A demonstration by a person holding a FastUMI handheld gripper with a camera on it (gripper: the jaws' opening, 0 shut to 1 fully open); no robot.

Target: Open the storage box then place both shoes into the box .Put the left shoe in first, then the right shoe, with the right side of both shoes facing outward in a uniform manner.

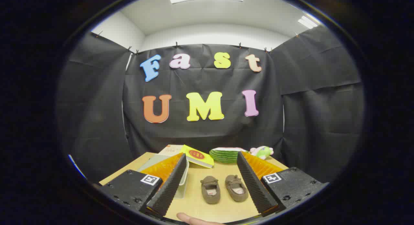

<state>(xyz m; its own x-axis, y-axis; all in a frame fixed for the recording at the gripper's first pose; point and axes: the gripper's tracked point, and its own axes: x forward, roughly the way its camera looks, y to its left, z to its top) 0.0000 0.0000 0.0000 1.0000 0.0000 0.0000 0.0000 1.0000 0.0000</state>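
The two-finger gripper (pixel 210 183) hangs above a pale wooden table (pixel 223 205), its black ridged rubber pads (pixel 250 183) backed by orange plastic and spread wide, holding nothing. Between the fingers, on the bare tabletop, lie two small brown suede-like slip-on shoes: the left-hand shoe (pixel 210 189) and the right-hand shoe (pixel 236 187) just beside it, apart, toes pointing away, soft rounded uppers with a little bow or strap. The translucent plastic storage box (pixel 183 183) with a pale lid sits behind the left finger, which hides most of it; the lid seems to be on, though so little shows that this is hard to judge. Beyond the fingers, a yellow booklet with a red oval (pixel 197 156) lies tilted over a pale card, next to a green striped, dome-shaped cushion (pixel 225 155) and a small pink-and-green plush toy (pixel 262 151). A fingertip (pixel 190 218) shows below the shoes, cut off.
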